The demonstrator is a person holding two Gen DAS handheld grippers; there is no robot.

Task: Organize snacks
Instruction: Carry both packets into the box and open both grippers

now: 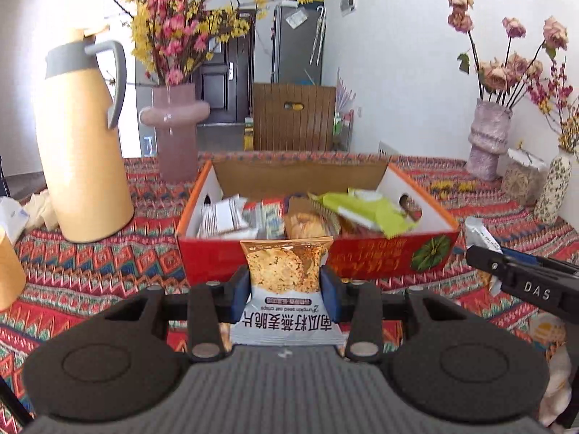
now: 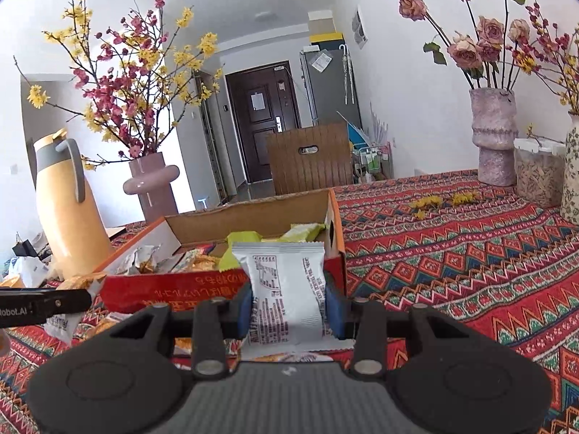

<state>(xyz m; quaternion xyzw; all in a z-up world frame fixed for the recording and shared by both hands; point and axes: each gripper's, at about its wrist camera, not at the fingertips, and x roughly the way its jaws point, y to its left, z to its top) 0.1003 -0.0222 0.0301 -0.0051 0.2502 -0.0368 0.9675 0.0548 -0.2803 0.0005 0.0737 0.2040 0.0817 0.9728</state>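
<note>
An oat crisp packet [image 1: 286, 282] is being held upright in the closed left gripper [image 1: 286, 289], and a white packet [image 2: 286, 289] in the right gripper [image 2: 287, 305]. The red snack box [image 1: 391, 256] is lying directly ahead of both, its long axis crosswise; neither hand is judged clearly nearer.

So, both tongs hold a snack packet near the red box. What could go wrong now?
1. The left tongs pinch the crisps packet at its sides only; it could slip or get crushed.
2. The box is already crowded, so a dropped packet may land on its rim.
3. The right tongs, with the white packet, are close by; they could collide.
</note>
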